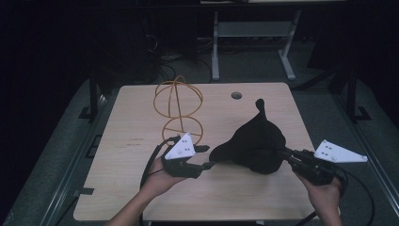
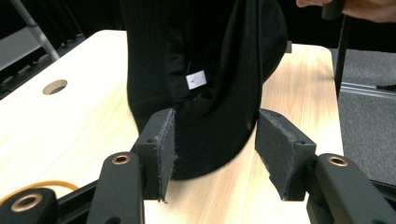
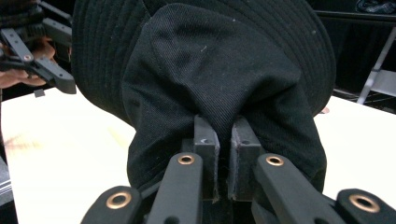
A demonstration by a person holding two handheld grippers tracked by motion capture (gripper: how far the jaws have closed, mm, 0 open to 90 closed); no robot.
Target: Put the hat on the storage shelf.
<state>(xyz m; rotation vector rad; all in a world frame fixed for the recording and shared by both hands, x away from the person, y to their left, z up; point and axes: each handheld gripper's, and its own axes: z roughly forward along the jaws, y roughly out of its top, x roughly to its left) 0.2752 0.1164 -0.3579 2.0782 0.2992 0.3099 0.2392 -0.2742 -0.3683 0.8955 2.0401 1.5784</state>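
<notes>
— Black bucket hat (image 1: 256,143), where does it sit?

— Right of centre on the wooden table (image 1: 141,188), crown bunched and pinched between the nearly closed jaws of the right gripper (image 1: 285,154), held low from the table's right edge.

— And the left hand (image 1: 162,179)?

— It reaches in from the near edge, the left gripper (image 1: 207,157) level, jaws wide, the hat's brim between the pads (image 2: 163,140) but untouched.

— Room to move?

— Bare tabletop lies near and left; a yellow wire stand (image 1: 179,106) rises behind the left gripper, a cable hole (image 1: 236,95) beyond.
</notes>
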